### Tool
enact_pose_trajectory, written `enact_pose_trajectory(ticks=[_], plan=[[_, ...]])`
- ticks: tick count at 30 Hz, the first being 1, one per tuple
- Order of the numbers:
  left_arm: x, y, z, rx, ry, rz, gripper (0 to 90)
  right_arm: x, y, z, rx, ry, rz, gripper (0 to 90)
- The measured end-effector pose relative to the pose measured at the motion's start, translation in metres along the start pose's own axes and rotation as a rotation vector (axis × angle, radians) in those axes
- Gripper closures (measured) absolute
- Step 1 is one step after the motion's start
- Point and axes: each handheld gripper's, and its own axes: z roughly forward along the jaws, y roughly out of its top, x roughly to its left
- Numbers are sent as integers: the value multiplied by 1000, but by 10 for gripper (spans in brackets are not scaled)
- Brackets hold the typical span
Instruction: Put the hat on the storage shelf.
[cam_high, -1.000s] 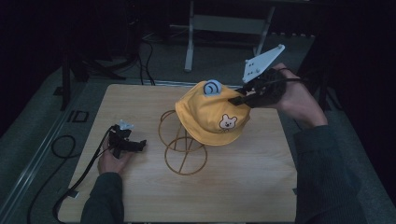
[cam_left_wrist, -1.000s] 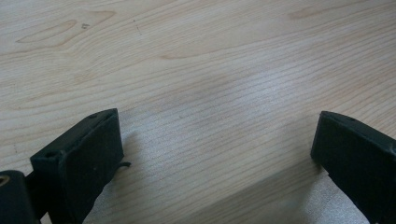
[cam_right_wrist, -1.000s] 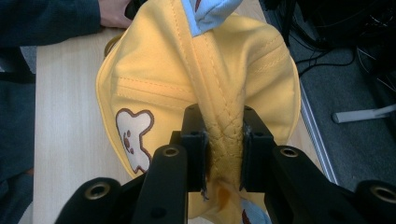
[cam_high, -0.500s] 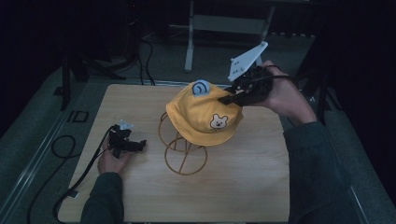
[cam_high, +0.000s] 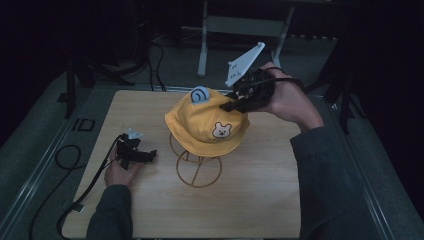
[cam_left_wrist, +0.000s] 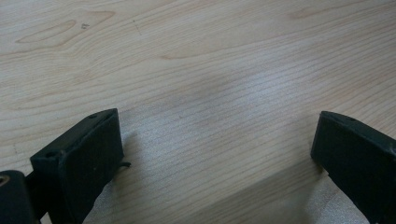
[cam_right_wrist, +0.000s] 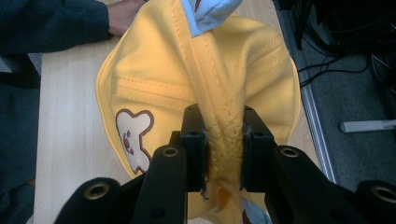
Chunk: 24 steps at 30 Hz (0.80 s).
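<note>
right gripper clenched on pinched fold of yellow hat, frame centre, draped over wire stand. left gripper released, resting on table. risk: sideways tug tipped light stand, or thin fold slipped out.

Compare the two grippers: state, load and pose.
The right gripper is shut on the yellow hat's fabric; the left gripper is open and holds nothing. In the high view the right one is raised over the wire stand, the left rests low on the table. Both have black jaws.
</note>
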Motion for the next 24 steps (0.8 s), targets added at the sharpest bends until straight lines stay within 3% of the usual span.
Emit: enact_pose_trajectory(ticks=[16, 24], plan=[[0, 0, 0, -1, -1, -1, 20, -4, 27, 35, 56, 44, -18, 739], [0, 0, 0, 0, 0, 1, 20, 0, 35, 56, 43, 55, -25, 703]])
